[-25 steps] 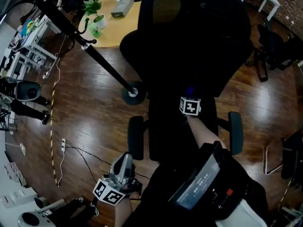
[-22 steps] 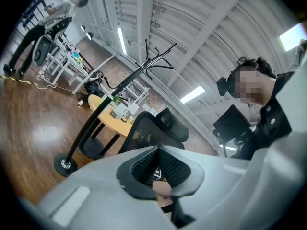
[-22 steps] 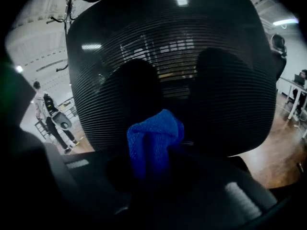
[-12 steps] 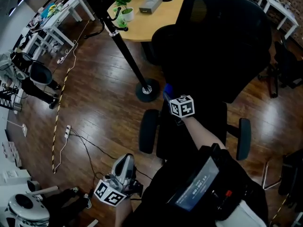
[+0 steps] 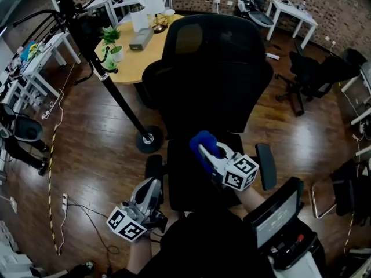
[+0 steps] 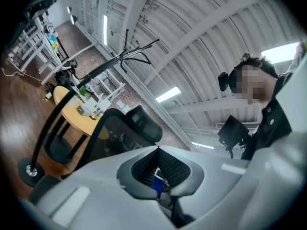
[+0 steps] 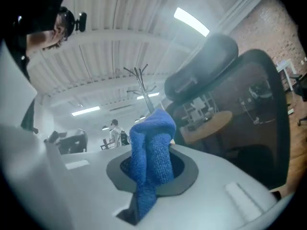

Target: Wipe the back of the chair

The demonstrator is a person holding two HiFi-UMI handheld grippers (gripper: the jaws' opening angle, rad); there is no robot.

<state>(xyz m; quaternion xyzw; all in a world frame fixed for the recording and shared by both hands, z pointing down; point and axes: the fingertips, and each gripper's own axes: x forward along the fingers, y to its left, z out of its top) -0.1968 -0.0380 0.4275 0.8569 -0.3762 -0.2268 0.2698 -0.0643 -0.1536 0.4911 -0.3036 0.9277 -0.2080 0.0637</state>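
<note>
head view, chair back: the black chair back (image 5: 214, 80) stands upright on the wood floor (image 5: 87, 138) with its headrest (image 5: 211, 36) on top. it is just this side of the round table's near edge. the seat and both armrests show nearer the person than the headrest does.
cloth: a blue cloth (image 5: 204, 143) is bunched up and sticks out past the jaw tips. held this way, soft fabric rather than plastic would likely meet the chair first.
right gripper: the right gripper (image 5: 207, 154) is clenched on the cloth. the right gripper view shows a fold pinched between the jaws and a tail hanging below. it is held low, between the armrests and near the foot of the chair back. i cannot tell whether the cloth touches the chair.
left gripper: the left gripper (image 5: 153, 186) sits low, just beside the left armrest (image 5: 153, 169). its jaws are together with nothing gripped that i can make out. it is probably kept aside because one cloth does the wiping.
step, as judged: the wipe looks about to begin or between strokes, and most of the back lies above the cloth.
round table: the table (image 5: 130, 57) carries a small plant (image 5: 110, 39) near its left edge.
coat stand: a black stand has its base (image 5: 148, 139) on the floor just left of the chair. it is close enough that a wide sweep could knock it.
</note>
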